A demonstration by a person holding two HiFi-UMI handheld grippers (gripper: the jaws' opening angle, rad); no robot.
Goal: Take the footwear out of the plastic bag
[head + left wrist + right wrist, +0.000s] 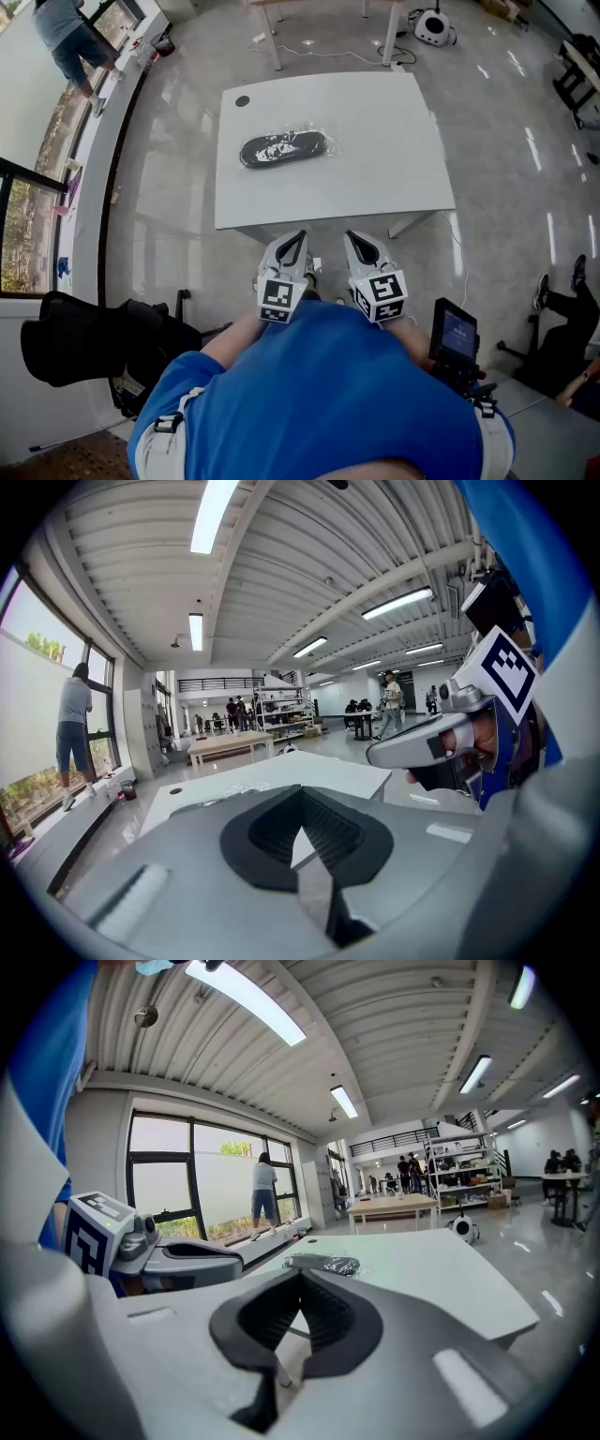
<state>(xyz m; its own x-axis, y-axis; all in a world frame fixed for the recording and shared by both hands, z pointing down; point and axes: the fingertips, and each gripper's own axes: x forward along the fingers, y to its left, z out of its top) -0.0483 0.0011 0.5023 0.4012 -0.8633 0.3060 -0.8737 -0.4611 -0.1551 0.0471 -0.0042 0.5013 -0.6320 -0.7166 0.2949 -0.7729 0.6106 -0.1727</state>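
While one plastic bag (284, 149) lies on one table (394, 173), both grippers (296, 238) (353, 239) hang closed, empty.

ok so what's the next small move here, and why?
Probably reach the left tool and right tool forward over the table toward the plastic bag, opening the jaws on the way. Both tools are shut, empty and held close to the person's chest, short of the table's near edge. The bag lies untouched with the dark footwear inside.

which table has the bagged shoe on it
The white table nearest the person: the bag with the black shoe lies on it. The wooden table stands farther back.
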